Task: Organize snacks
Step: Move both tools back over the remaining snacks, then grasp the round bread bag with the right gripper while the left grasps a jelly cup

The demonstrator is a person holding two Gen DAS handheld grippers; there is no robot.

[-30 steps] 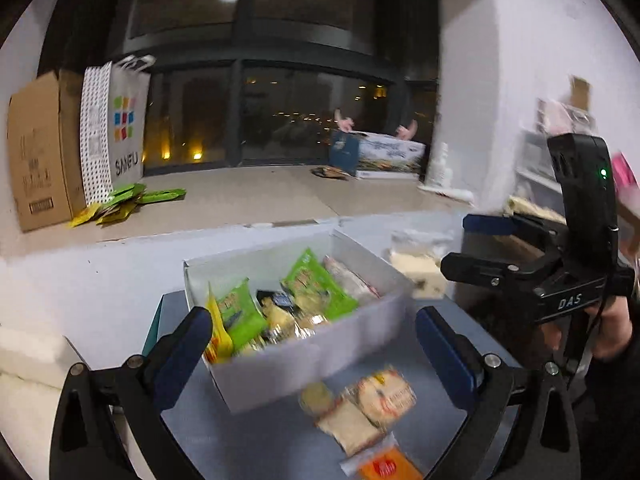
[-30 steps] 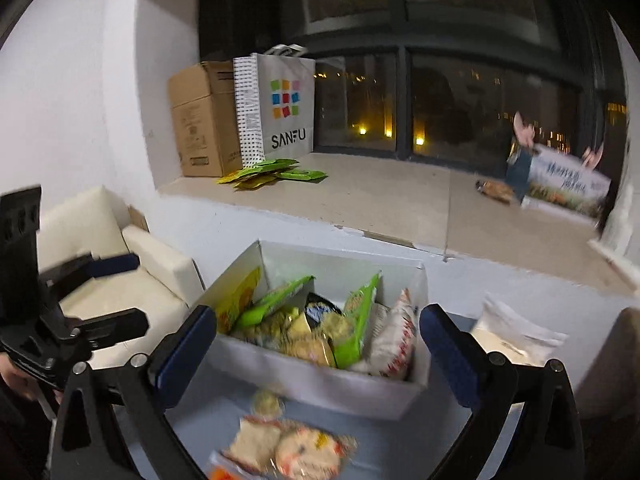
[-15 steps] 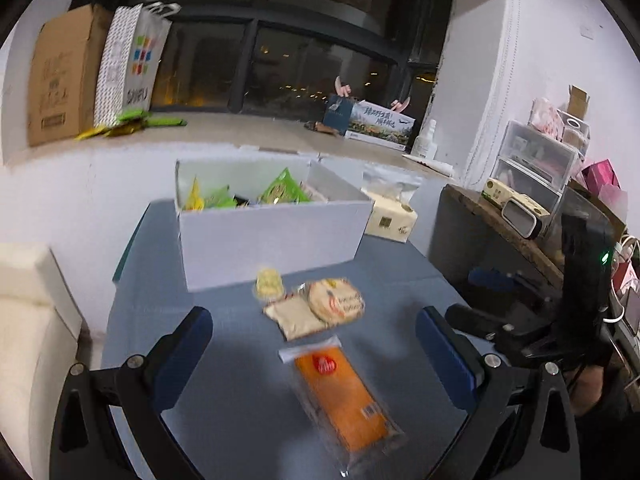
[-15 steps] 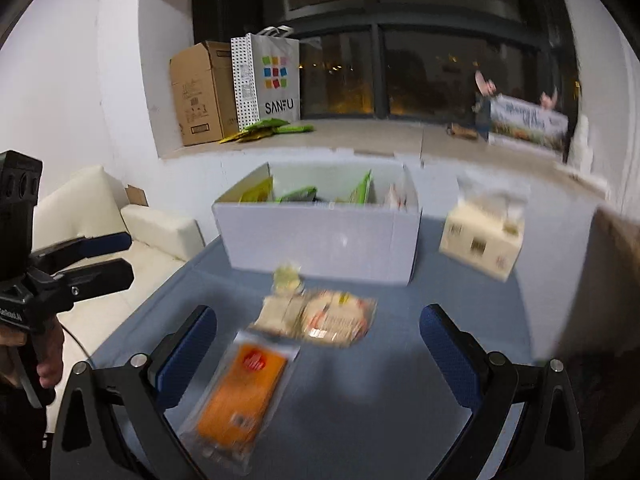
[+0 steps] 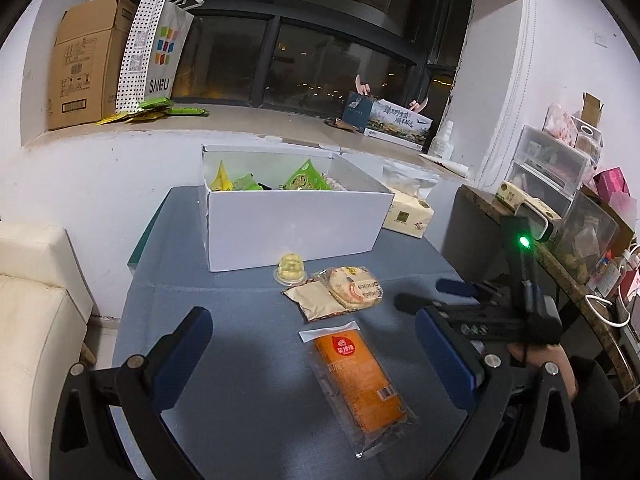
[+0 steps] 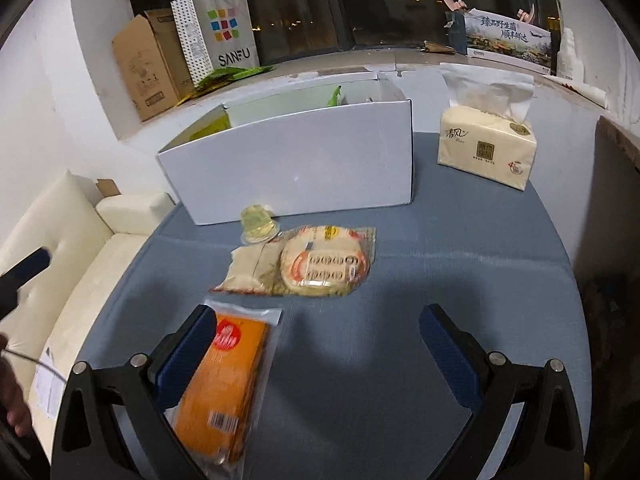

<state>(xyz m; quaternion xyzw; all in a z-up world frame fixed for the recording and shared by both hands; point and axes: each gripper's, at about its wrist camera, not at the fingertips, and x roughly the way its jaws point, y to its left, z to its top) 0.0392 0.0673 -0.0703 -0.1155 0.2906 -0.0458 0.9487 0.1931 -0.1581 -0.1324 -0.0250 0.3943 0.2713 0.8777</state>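
Note:
A white box [image 5: 294,222] [image 6: 296,168] with several snack packs inside stands at the back of the blue table [image 5: 224,364] [image 6: 460,280]. In front of it lie a small jelly cup [image 5: 289,274] [image 6: 258,229], a round cracker pack [image 5: 354,288] [image 6: 324,266] resting partly on a tan packet [image 5: 312,300] [image 6: 250,268], and a long orange pack [image 5: 358,380] [image 6: 224,380]. My left gripper [image 5: 314,356] is open and empty above the orange pack. My right gripper [image 6: 316,348] is open and empty, its left finger beside the orange pack.
A tissue pack [image 5: 408,216] [image 6: 486,148] sits right of the box. A cream sofa [image 5: 28,308] [image 6: 80,248] is left of the table. A dark side table with clear bins [image 5: 560,216] stands at the right. A cardboard box and a SANFU bag [image 6: 216,36] stand on the sill.
Both grippers have pulled back from over the white box and lowered toward the near part of the table. The loose snacks now lie between the open fingers.

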